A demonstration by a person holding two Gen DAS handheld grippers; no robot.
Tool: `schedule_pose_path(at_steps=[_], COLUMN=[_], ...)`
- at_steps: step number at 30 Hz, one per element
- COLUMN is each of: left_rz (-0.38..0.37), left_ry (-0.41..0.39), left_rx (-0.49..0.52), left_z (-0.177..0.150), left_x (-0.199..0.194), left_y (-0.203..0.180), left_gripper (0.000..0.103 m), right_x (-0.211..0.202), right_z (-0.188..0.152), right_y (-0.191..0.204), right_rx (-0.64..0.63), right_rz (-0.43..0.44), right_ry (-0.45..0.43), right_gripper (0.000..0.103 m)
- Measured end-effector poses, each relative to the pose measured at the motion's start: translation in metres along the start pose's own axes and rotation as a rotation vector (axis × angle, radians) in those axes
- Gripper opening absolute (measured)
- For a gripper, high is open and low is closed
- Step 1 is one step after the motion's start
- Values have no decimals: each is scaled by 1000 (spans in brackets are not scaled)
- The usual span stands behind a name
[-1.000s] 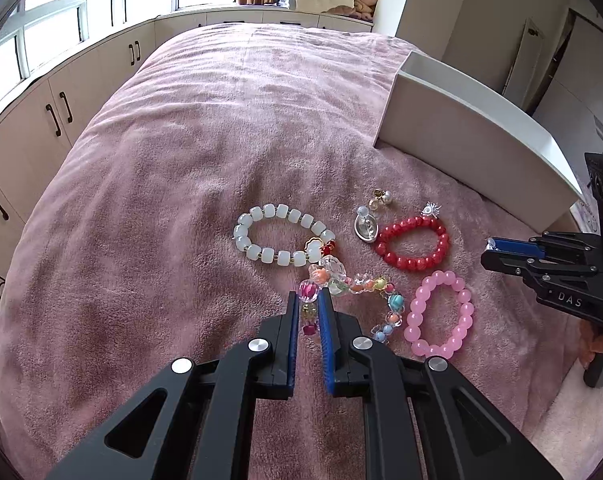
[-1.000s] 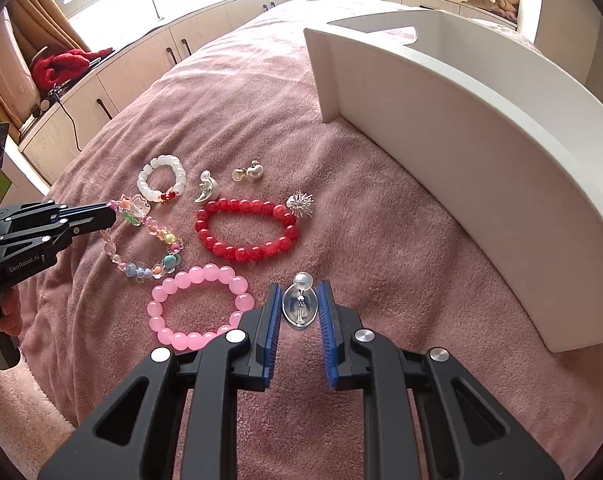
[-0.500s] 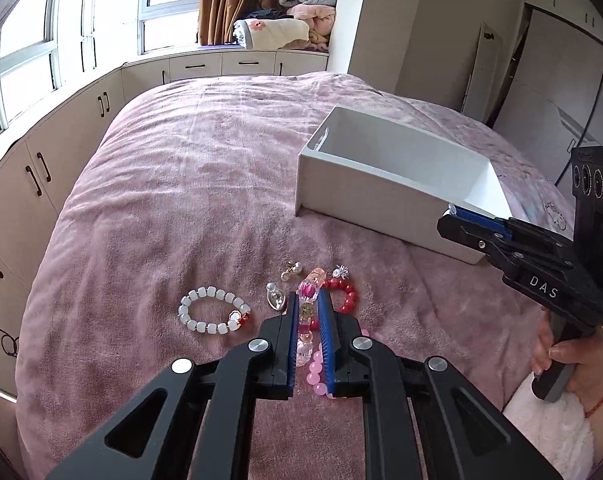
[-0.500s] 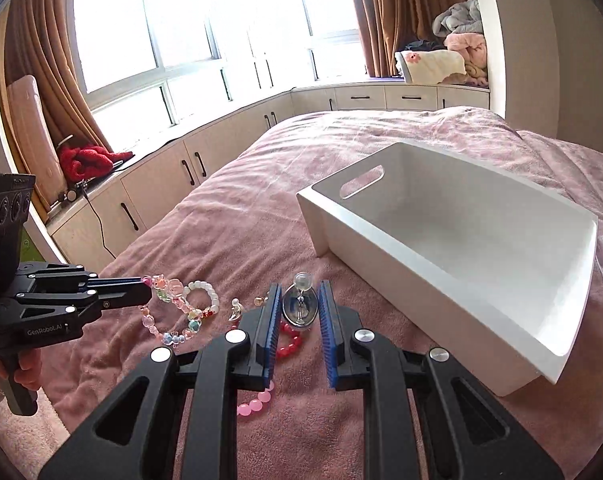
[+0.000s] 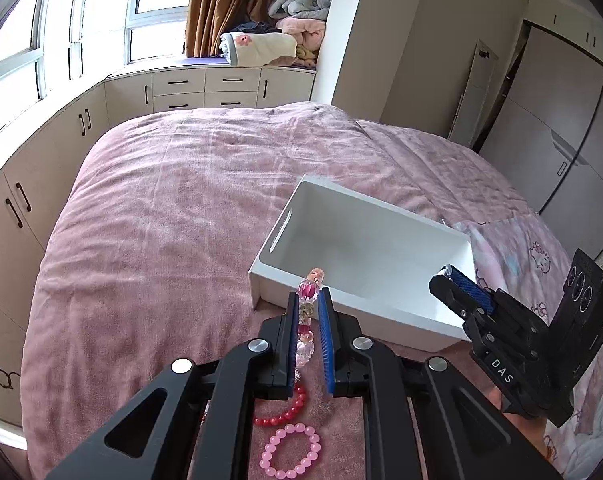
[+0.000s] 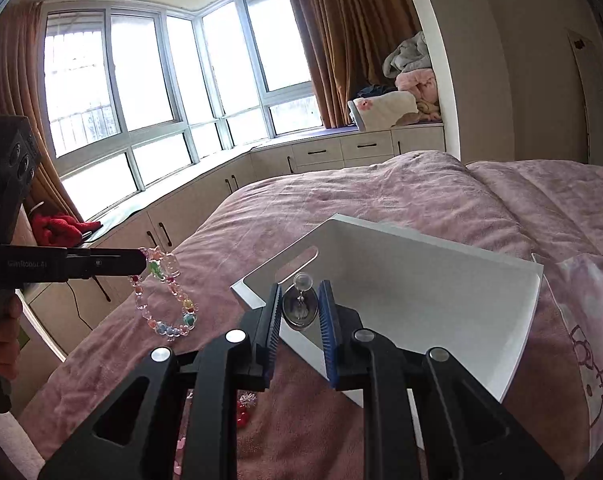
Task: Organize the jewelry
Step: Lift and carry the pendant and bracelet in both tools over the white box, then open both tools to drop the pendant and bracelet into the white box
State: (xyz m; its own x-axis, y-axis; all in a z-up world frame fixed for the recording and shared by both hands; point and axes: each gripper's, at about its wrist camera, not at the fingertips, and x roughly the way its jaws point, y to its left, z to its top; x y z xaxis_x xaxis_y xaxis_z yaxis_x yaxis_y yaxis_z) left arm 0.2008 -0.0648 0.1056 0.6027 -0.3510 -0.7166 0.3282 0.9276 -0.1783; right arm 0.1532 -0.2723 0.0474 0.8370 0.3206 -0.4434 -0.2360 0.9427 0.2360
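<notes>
- Pink plush bedspread (image 5: 161, 220) carries a white open-topped bin (image 5: 365, 252) with a slot handle cut in its short wall; we see nothing inside it.
- We hold the left gripper (image 5: 310, 320) up in front of the bin's near wall, its blue pads clamped on a multicoloured clear-bead bracelet (image 5: 307, 312).
- From the right wrist view, that bracelet (image 6: 165, 296) hangs as a loop from the left gripper's tip, clear of the bedspread.
- We hold the right gripper (image 6: 300, 308) over the bin's near corner, its pads closed on a small silver earring with a pearl-like top (image 6: 300, 306).
- On the bedspread below the left gripper lie a red bead bracelet (image 5: 289, 410), partly hidden by the gripper body, and a pink bead bracelet (image 5: 291, 454) nearer the camera; the two lie close but apart.
- Past the right gripper's body we glimpse a small silver spiky charm (image 6: 247, 399) beside red beads.
- White drawers (image 5: 205, 88) line the window wall, with folded blankets (image 5: 261, 48) piled on top.
</notes>
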Motion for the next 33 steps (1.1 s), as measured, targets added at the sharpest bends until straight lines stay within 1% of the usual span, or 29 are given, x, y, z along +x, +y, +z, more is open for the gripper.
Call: schedule_pose_path(at_steps=[5, 9, 15, 19, 20, 21, 22, 23, 24, 25, 26, 27, 28, 30, 31, 32, 33], left_rz=[2, -7, -14, 0, 8, 16, 25, 30, 34, 36, 36, 37, 40, 47, 55, 67, 80], left_ry=[25, 48, 66, 89, 95, 98, 97, 92, 83, 68, 50, 31, 10, -42, -64, -85, -108], left_rx=[27, 12, 3, 37, 50, 60, 68, 72, 69, 59, 48, 35, 21, 1, -4, -5, -1], left_z=[29, 49, 74, 75, 72, 68, 64, 60, 57, 55, 52, 51, 50, 50, 50, 50, 49], left_x=[26, 57, 91, 108, 111, 112, 114, 114, 113, 111, 107, 103, 97, 83, 74, 66, 57], left_y=[-20, -30, -44, -53, -54, -54, -54, -53, -50, -46, -43, -38, -33, -24, -20, -15, -11], left_gripper=[15, 15, 15, 16, 19, 26, 35, 41, 50, 56, 58, 64, 73, 82, 85, 86, 90], right_x=[3, 9, 22, 27, 29, 31, 32, 32, 30, 28, 26, 24, 21, 16, 13, 9, 6], right_z=[10, 15, 10, 6, 5, 4, 3, 2, 2, 2, 3, 3, 4, 5, 5, 6, 6], right_y=[-24, -42, -53, -64, -65, -65, -65, -64, -64, -63, -62, -61, -60, -56, -53, -50, -45], right_rx=[28, 77, 72, 113, 115, 114, 114, 116, 120, 122, 120, 116, 109, 98, 92, 83, 70], right_rz=[-33, -45, -80, -79, -81, -90, -100, -104, -101, -96, -95, -97, -100, -92, -84, -73, -66], right_ry=[-26, -31, 12, 27, 37, 51, 57, 54, 44, 33, 23, 11, -1, -30, -45, -61, -78], right_gripper=[19, 19, 19, 21, 22, 31, 39, 52, 54, 54, 54, 54, 55, 62, 63, 66, 69])
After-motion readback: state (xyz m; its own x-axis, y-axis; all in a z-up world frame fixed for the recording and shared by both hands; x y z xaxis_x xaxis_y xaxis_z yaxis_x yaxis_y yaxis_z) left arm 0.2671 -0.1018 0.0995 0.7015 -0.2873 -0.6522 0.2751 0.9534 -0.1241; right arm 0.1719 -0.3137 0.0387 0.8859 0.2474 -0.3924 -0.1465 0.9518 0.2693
